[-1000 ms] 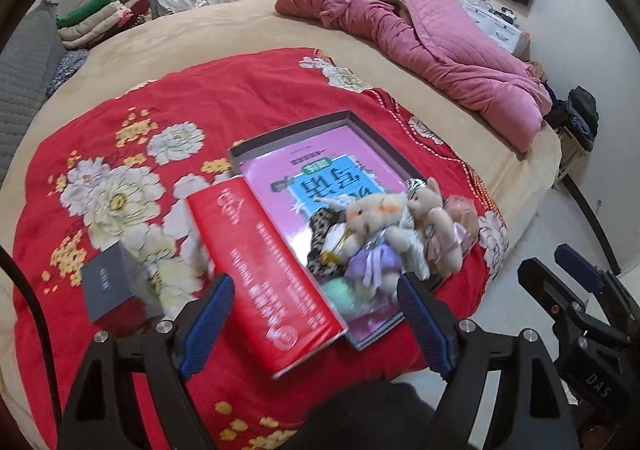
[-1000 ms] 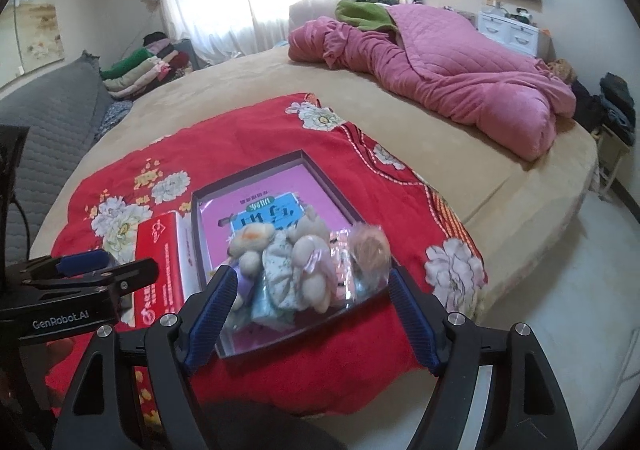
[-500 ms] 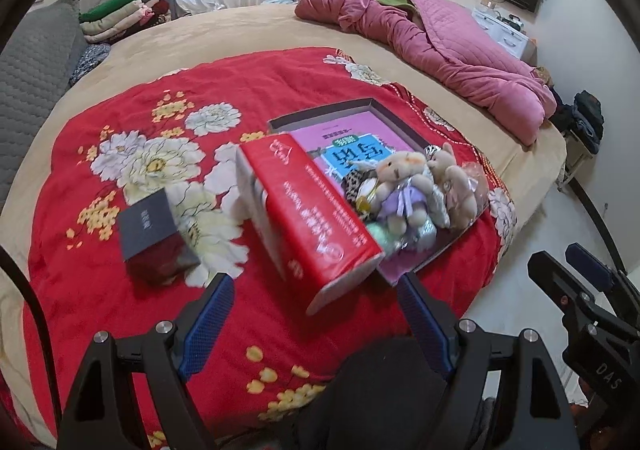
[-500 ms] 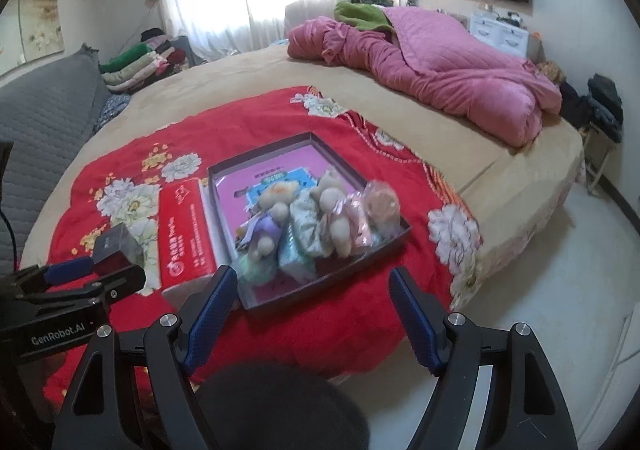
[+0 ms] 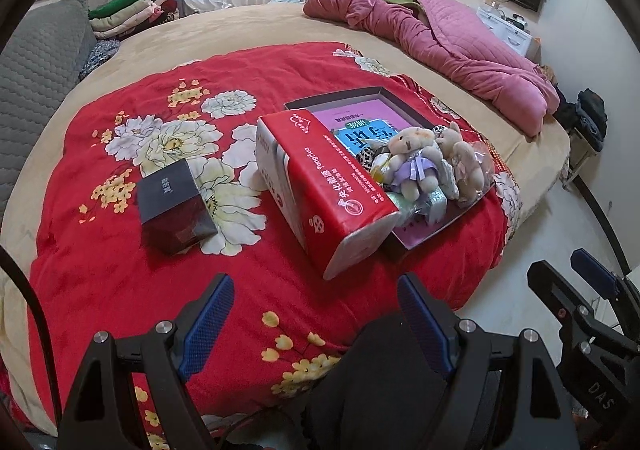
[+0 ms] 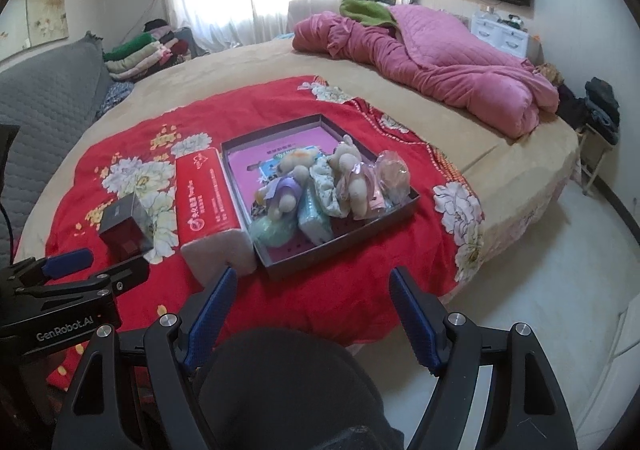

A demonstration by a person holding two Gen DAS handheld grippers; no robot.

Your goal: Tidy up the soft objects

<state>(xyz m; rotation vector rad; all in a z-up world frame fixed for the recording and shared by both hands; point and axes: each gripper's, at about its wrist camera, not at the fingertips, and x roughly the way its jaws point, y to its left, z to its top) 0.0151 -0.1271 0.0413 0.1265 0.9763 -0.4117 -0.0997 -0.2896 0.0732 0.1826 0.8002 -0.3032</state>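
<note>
- Blue-padded left gripper (image 5: 316,324): wide open, empty, now farther back from the bed than a second ago.
- Dark box (image 5: 174,185) at 10 o'clock; red tissue pack (image 5: 320,185) at 12.
- Plush toys (image 6: 316,187) piled in tray (image 6: 344,246), 12 o'clock of right gripper (image 6: 312,314): wide open, empty; likely stepping away.

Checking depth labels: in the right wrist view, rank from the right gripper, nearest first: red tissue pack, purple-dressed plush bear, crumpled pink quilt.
1. Red tissue pack, just ahead-left of the right gripper.
2. Purple-dressed plush bear, mid-tray.
3. Crumpled pink quilt, far right across the bed.
</note>
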